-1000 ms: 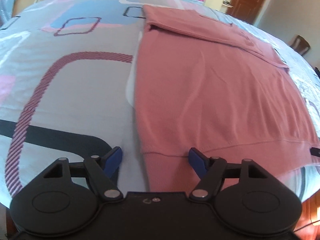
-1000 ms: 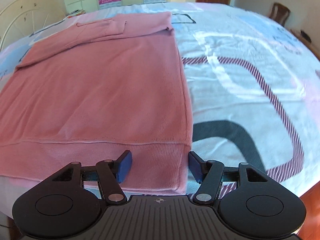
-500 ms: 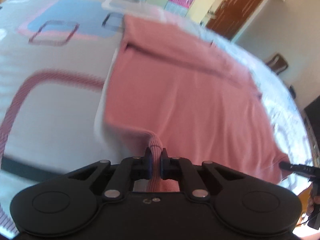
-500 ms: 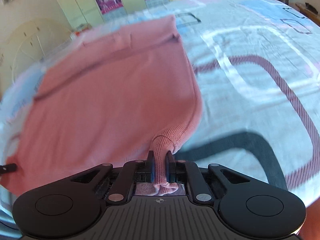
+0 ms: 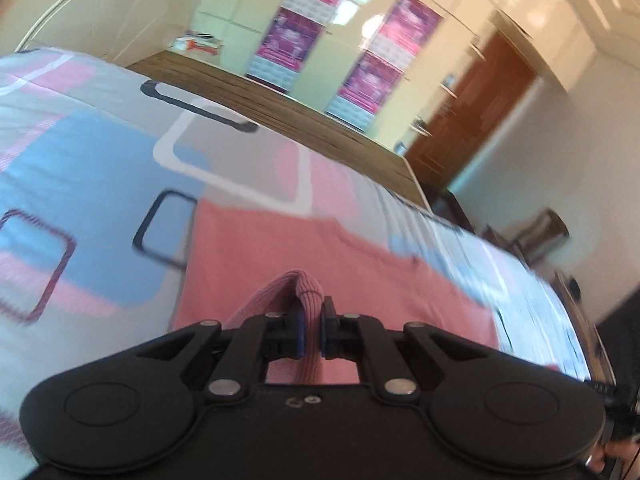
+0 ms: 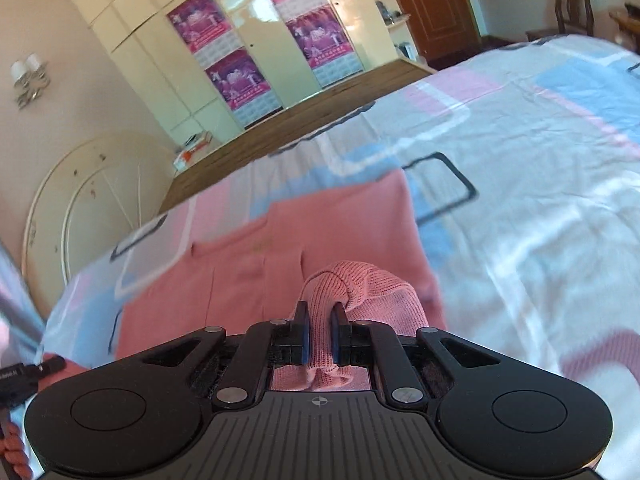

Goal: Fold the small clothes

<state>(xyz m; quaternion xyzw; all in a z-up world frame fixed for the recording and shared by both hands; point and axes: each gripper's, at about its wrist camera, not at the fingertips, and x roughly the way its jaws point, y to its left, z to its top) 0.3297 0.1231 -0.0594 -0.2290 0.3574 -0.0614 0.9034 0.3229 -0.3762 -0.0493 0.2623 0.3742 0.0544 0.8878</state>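
Observation:
A pink knit sweater [image 5: 280,248] lies on the patterned bed sheet [image 5: 80,168]. My left gripper [image 5: 311,312] is shut on the ribbed hem at the sweater's left corner and holds it raised over the body of the sweater. My right gripper [image 6: 319,320] is shut on the ribbed hem at the right corner, also raised over the sweater [image 6: 280,248]. The far part with the folded sleeves lies flat ahead of both grippers. The part of the sweater under the grippers is hidden.
The bed sheet [image 6: 520,200] spreads wide to both sides. A wooden footboard [image 5: 280,108] bounds the bed's far edge, with wardrobes [image 6: 248,40] and a brown door [image 5: 480,112] beyond. A white headboard-like frame [image 6: 80,200] stands at the left.
Both grippers went from open at the hem to shut on it. They have lifted the hem and carried it forward over the sweater toward its far end.

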